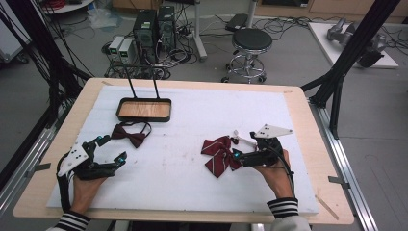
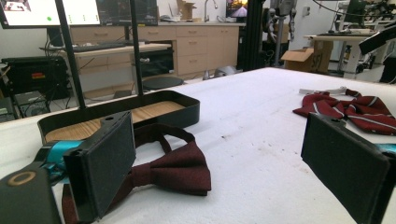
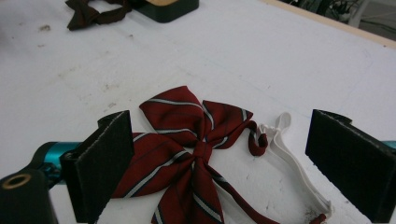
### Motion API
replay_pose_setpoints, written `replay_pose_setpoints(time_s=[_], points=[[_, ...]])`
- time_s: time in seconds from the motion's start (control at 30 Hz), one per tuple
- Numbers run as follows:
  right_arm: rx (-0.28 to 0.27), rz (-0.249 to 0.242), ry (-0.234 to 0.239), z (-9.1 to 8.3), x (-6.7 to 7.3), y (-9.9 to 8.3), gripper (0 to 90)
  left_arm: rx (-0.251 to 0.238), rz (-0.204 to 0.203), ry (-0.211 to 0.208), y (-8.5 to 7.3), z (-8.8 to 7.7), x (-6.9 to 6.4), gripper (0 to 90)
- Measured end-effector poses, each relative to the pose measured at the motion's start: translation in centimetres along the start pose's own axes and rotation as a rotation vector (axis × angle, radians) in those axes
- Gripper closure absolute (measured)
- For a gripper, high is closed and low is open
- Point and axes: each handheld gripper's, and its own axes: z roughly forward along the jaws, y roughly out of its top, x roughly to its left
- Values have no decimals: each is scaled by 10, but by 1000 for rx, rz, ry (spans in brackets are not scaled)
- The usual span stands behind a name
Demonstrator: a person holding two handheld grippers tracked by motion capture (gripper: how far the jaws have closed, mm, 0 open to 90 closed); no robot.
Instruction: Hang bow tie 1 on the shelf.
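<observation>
Maroon bow tie point(image 1: 130, 134) beside tray point(image 1: 144, 110) | striped bow point(image 1: 219, 153) between right jaws | both jaws spread, empty

The dark red bow tie point(image 2: 175, 168) is showing a matt, finely woven cloth, and the striped bow point(image 3: 191, 144) is looking like smoother cloth with a slight sheen, its white strap point(image 3: 292, 163) looking like elastic band. The tray point(image 1: 144, 109) is showing a wood-grain floor inside a smooth, dark, faintly glossy rim. The white table cover point(image 1: 202, 125) is looking matt, slightly rough and scuffed. The pads point(image 3: 105, 161) of the right gripper point(image 3: 224, 163) are looking like coarse, matt black foam.
</observation>
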Motion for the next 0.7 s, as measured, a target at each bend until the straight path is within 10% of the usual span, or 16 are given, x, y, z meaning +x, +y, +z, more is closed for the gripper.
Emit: replay_pose_setpoints(time_s=[0.7], points=[[260, -11, 21, 38, 2, 16, 207, 1, 0, -1, 0, 0, 0, 104]])
